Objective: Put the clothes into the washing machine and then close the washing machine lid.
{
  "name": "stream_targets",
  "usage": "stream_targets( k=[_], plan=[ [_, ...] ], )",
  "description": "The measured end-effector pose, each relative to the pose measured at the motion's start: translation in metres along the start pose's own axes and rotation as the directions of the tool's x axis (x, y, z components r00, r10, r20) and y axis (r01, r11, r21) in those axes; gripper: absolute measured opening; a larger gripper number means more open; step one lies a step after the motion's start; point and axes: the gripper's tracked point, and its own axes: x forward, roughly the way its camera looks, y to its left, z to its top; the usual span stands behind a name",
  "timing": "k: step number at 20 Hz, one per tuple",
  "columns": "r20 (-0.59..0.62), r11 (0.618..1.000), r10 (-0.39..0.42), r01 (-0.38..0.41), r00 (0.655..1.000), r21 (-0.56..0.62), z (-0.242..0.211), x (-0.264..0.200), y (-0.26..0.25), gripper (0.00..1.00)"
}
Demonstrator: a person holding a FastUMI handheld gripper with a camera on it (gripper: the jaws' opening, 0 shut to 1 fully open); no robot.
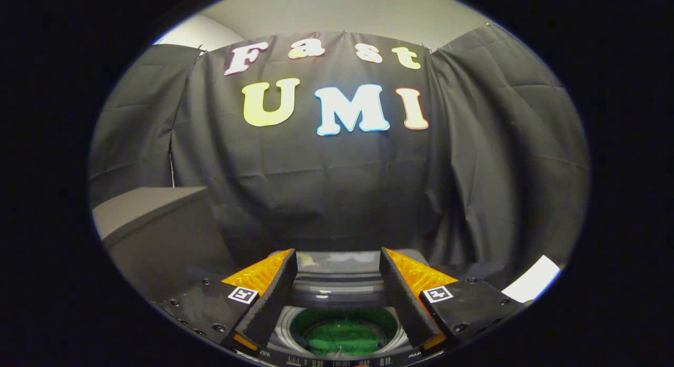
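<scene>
My gripper is open, with a wide gap and nothing held between its fingers. Below and between the fingers sits the washing machine, its round drum opening uncovered. A green garment lies down inside the drum. The machine's lid stands raised behind the opening, just ahead of the fingertips, grey and glossy. The fingers hang above the machine, apart from it.
A grey box-like surface stands to the left of the machine. A white sheet lies to the right, past the right finger. The black cloth wall hangs close behind the machine.
</scene>
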Motion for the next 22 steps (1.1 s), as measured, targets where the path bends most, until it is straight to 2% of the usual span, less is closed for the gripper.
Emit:
stream_targets(
  k=[4,7,11,15,22],
  plan=[
    [-0.100,1.000,0.018,-0.020,0.995,-0.021,-0.061,-0.029,0.005,0.98],
    [-0.128,1.000,0.017,-0.019,0.992,-0.013,-0.077,-0.043,0.004,0.98],
    [-0.074,0.999,0.030,-0.032,0.997,-0.021,-0.069,-0.064,0.010,0.98],
    [0.103,1.000,0.019,-0.018,0.995,-0.007,-0.038,-0.112,0.017,0.98],
    [0.055,0.996,-0.080,0.078,0.995,0.046,-0.098,-0.196,0.007,0.98]
  ],
)
